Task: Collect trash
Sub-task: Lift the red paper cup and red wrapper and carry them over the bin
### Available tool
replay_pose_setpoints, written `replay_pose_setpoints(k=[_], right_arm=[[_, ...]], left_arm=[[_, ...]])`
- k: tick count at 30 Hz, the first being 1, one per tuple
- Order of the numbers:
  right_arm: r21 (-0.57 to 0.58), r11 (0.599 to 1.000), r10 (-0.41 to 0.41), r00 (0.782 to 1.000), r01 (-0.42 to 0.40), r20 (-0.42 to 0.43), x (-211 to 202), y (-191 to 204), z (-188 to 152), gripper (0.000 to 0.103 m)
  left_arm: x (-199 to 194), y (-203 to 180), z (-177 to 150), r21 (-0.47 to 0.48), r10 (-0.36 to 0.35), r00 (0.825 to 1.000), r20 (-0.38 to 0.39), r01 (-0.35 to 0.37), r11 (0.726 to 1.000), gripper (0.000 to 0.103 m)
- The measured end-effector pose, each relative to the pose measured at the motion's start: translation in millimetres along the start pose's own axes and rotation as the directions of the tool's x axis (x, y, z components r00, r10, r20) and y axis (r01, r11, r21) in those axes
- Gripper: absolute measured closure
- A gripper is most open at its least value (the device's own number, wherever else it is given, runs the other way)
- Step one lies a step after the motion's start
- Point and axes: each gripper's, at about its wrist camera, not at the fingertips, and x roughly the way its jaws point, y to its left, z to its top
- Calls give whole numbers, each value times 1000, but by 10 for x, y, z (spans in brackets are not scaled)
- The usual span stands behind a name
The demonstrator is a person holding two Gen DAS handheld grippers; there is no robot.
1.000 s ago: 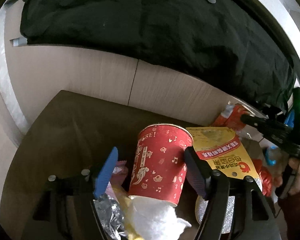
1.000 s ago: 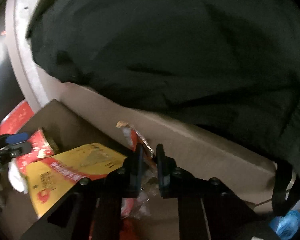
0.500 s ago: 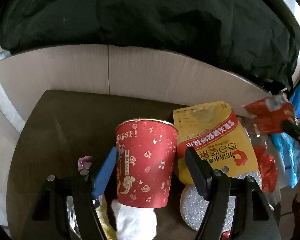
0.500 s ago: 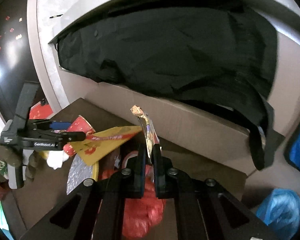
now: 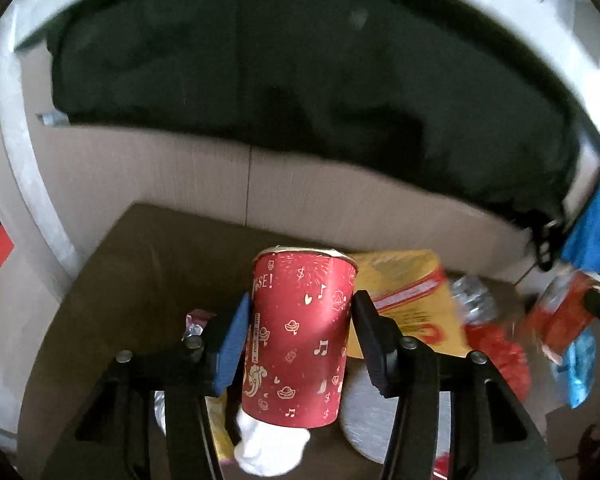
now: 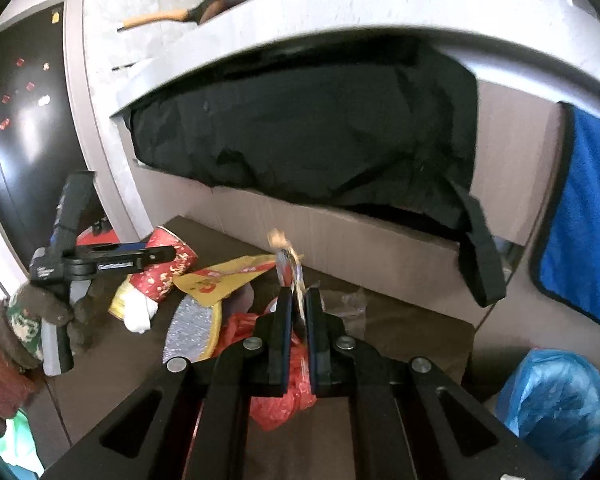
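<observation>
My left tongs (image 5: 300, 336) are closing around the red paper cup (image 5: 300, 340), low in the middle of the left wrist view, blue pad on one flank and black pad on the other, both against its wall. A wad of white tissue (image 5: 270, 450) pokes out below the cup's lower end. In the right wrist view the same cup sits at middle left, tilted, with my gloved left hand (image 6: 56, 320) gripping the handle beneath it.

My right tongs (image 6: 296, 320) are clamped tight on a thin snack wrapper (image 6: 288, 264), which stands up edge-on from between the pads, dead centre of that frame. The left wrist view catches it too, a red blur at the far right edge.

Behind the cup lies a yellow snack bag (image 5: 412, 300) with a red band. A round silver glitter disc (image 6: 192, 328) lies beside it and a crumpled red plastic bag (image 6: 284, 392) sits under my right tongs, all on the dark brown tabletop (image 5: 148, 280). A black garment (image 6: 308, 136) is draped over the cardboard box (image 6: 360, 240) at the back. A blue plastic bag (image 6: 556, 400) fills the lower right corner.
</observation>
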Motion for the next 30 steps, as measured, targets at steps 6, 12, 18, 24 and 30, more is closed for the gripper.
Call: replay_pose_setpoints(k=[6, 12, 18, 24, 30], right_arm=[[-1, 1000, 20, 999, -20, 29, -203, 33, 26, 97], [-3, 1000, 27, 998, -27, 51, -409, 59, 21, 98], [-14, 1000, 1, 995, 0, 100, -716, 20, 37, 98], [0, 998, -64, 983, 65, 172, -1185, -180, -6, 98], [64, 989, -147, 965, 137, 218, -1640, -597, -167, 98]], left_arm=[[-683, -258, -4, 28, -65, 986, 151, 62, 998, 51], [-1166, -564, -159, 71, -134, 959, 250, 119, 990, 51], [-1303, -989, -233, 112, -190, 937, 292, 164, 980, 51], [-1247, -1532, -300, 138, -264, 923, 279, 233, 963, 51], [-1116, -2224, -429, 202, -336, 912, 236, 292, 935, 51]])
